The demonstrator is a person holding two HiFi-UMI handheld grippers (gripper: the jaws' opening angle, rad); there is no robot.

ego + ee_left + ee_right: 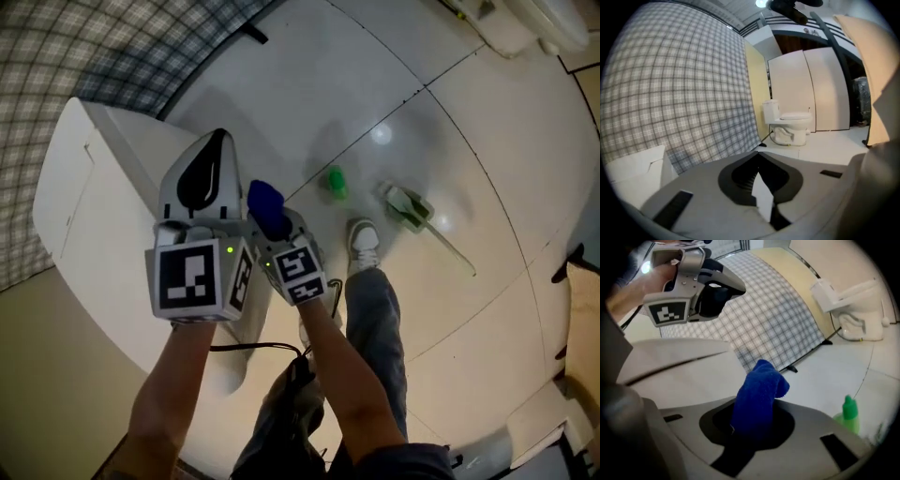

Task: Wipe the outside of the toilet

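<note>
You can see a green bottle point(336, 182) on the shiny white floor point(487, 141). A long-handled brush point(410, 208) lies near it. A checked wall point(112, 47) meets the floor.

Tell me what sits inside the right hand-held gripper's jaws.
A blue cloth, pinched there, its top flopping over. Its lower end sinks into the dark jaw recess and is hidden.

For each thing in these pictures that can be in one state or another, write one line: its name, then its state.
left gripper: jaws shut, nothing between them.
right gripper: jaws shut on the blue cloth.
blue cloth: bunched, sticking up from the jaws.
toilet: lid down.
green bottle: upright on the floor, cap on.
long-handled tool: lying flat on the floor.
</note>
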